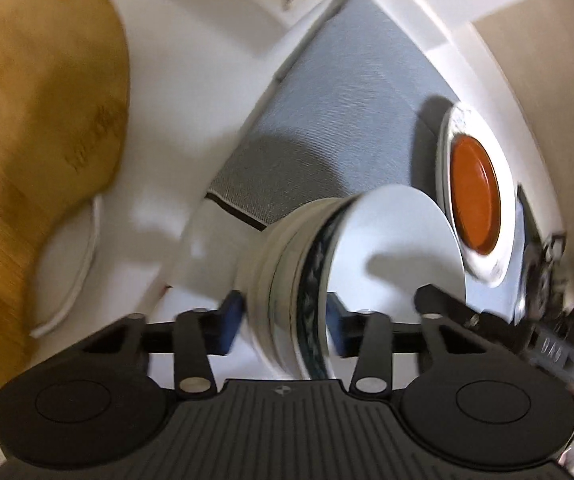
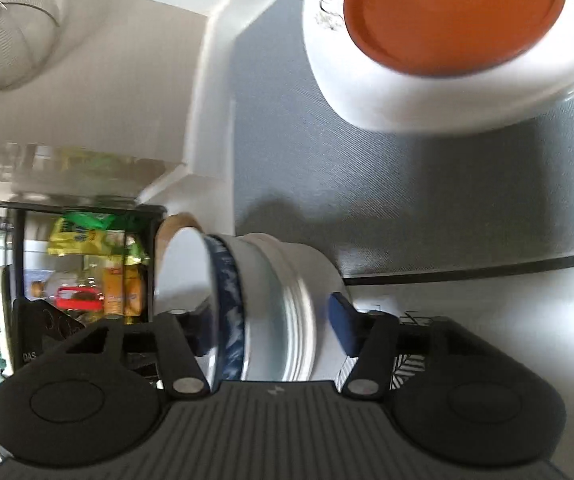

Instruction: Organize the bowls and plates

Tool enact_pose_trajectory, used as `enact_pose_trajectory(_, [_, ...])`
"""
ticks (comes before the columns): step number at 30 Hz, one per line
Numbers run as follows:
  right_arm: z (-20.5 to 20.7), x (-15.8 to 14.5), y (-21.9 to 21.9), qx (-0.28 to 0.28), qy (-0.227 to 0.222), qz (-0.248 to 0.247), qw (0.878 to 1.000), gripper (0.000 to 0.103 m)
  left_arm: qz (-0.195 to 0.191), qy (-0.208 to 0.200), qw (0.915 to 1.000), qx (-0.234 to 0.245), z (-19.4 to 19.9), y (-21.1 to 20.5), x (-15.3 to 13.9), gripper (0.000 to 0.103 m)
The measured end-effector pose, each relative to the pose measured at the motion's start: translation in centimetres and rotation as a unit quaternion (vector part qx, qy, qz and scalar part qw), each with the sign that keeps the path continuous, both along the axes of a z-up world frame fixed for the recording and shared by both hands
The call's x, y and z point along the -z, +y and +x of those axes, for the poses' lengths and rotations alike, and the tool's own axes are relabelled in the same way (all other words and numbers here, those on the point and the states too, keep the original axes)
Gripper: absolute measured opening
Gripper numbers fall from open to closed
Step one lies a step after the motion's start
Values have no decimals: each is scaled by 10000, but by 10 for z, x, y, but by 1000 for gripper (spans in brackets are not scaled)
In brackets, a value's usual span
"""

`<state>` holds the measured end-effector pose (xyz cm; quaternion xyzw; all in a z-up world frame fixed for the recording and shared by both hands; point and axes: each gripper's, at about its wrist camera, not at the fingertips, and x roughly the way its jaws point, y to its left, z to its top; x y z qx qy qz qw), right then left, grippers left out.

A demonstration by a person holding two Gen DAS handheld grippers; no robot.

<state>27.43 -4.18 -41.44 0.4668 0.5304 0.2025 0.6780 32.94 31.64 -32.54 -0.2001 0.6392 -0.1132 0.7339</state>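
A stack of bowls (image 1: 307, 280), white ones with a blue-patterned bowl on top, is held between both grippers above a grey shelf liner (image 1: 327, 120). My left gripper (image 1: 283, 320) is shut on the stack's rim, blue pads on either side. My right gripper (image 2: 271, 320) grips the same stack (image 2: 263, 300) from the opposite side. An orange plate (image 1: 475, 192) rests on a white plate (image 1: 503, 256) on the liner, also in the right wrist view (image 2: 455, 12).
White cabinet walls (image 1: 207, 80) frame the shelf. A wooden board (image 1: 35, 140) stands at the left. A wire strainer (image 2: 7, 36) and a rack of packaged food (image 2: 99, 264) lie left in the right wrist view.
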Motion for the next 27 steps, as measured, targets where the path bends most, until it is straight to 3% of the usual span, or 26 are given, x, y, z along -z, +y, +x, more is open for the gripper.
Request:
enact_pose_trajectory(6, [-3, -7, 0, 57, -101, -99, 9999, 53, 140, -9, 9999, 43, 0, -3, -6, 39])
enact_pose_trajectory(11, [-11, -18, -6, 91, -259, -126, 9995, 53, 573, -160, 9981, 147, -5, -18, -24, 39])
enact_pose_trajectory(18, [-19, -39, -35, 383, -406, -180, 9983, 53, 481, -182, 9984, 221, 3, -38, -42, 39])
enact_pose_trajectory(27, [0, -82, -110, 1067, -858, -479, 9894, 54, 317, -568, 9941, 863, 46, -114, -76, 40])
